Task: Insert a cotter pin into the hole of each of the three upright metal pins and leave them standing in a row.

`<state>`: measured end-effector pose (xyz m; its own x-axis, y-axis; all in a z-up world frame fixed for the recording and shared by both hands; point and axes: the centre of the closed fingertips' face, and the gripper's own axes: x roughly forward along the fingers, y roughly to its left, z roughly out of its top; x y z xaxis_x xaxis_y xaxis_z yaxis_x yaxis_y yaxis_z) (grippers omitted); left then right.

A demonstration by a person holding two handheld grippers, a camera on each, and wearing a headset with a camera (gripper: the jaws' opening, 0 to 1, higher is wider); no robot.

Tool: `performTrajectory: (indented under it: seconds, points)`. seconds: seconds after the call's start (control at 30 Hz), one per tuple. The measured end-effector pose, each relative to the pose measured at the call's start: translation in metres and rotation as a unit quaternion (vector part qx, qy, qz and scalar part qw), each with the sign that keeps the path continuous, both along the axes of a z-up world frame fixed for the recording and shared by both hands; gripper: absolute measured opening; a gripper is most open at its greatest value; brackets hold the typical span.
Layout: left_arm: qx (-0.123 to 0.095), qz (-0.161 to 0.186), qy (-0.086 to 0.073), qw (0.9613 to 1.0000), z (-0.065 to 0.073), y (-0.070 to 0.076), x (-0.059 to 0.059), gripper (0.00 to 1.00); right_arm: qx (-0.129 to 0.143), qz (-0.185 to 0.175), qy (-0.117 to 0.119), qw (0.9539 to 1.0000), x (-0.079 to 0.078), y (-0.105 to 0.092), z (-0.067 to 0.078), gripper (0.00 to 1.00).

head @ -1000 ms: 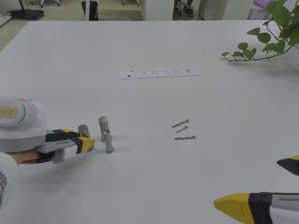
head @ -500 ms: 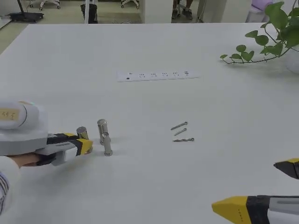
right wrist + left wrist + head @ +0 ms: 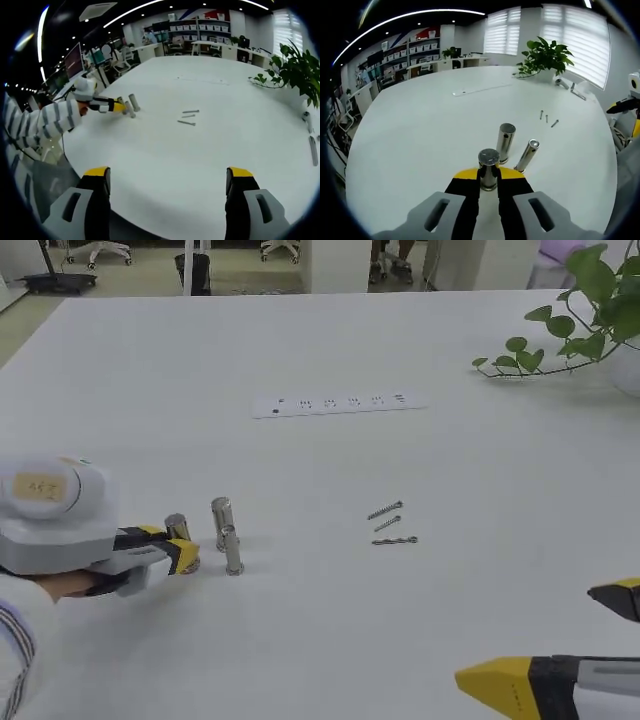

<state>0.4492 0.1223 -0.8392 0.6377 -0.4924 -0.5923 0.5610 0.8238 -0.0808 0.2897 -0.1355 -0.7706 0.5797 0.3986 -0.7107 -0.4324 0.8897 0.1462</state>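
Observation:
Three upright metal pins stand near the table's left side. My left gripper (image 3: 183, 552) (image 3: 489, 184) is shut on the nearest pin (image 3: 177, 529) (image 3: 489, 165), holding it low on its shaft. The two other pins (image 3: 221, 516) (image 3: 233, 550) stand free just to its right, and in the left gripper view they show as a thick pin (image 3: 505, 143) and a thinner pin (image 3: 527, 155). Three cotter pins (image 3: 388, 524) (image 3: 187, 117) lie loose mid-table. My right gripper (image 3: 524, 634) (image 3: 167, 175) hovers open and holds nothing near the front right edge.
A white power strip (image 3: 340, 403) lies across the table farther back. A leafy plant (image 3: 580, 310) reaches in at the back right corner. A person's striped sleeve (image 3: 45, 122) holds the left gripper. Chairs and shelving stand beyond the table.

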Motion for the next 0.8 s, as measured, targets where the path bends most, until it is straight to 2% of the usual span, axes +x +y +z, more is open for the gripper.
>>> performTrajectory:
  seconds: [0.2,0.47,0.53,0.6,0.73,0.8]
  points:
    - [0.008,0.005,0.002,1.0,0.001,0.001,-0.009,0.11,0.002,0.002,-0.001,1.0,-0.001,0.001,0.0,0.97]
    - [-0.001,0.021,-0.007,0.9997,0.012,0.004,-0.021,0.11,0.007,0.005,-0.005,1.0,-0.002,0.003,0.001,0.97]
    - [0.003,0.02,-0.012,0.9997,0.016,0.004,-0.026,0.11,0.006,0.008,-0.009,0.9999,-0.002,0.003,0.002,0.97]
    - [0.02,0.014,-0.025,0.9994,0.021,0.005,-0.03,0.11,0.006,0.007,-0.014,0.9999,0.0,0.003,0.005,0.97]
    - [0.012,0.02,-0.031,0.9992,0.029,0.005,-0.038,0.11,0.01,0.008,-0.022,0.9997,0.003,0.004,0.01,0.97]
    - [0.016,0.015,-0.037,0.999,0.033,0.003,-0.042,0.11,0.01,0.009,-0.024,0.9996,0.003,0.004,0.011,0.97]
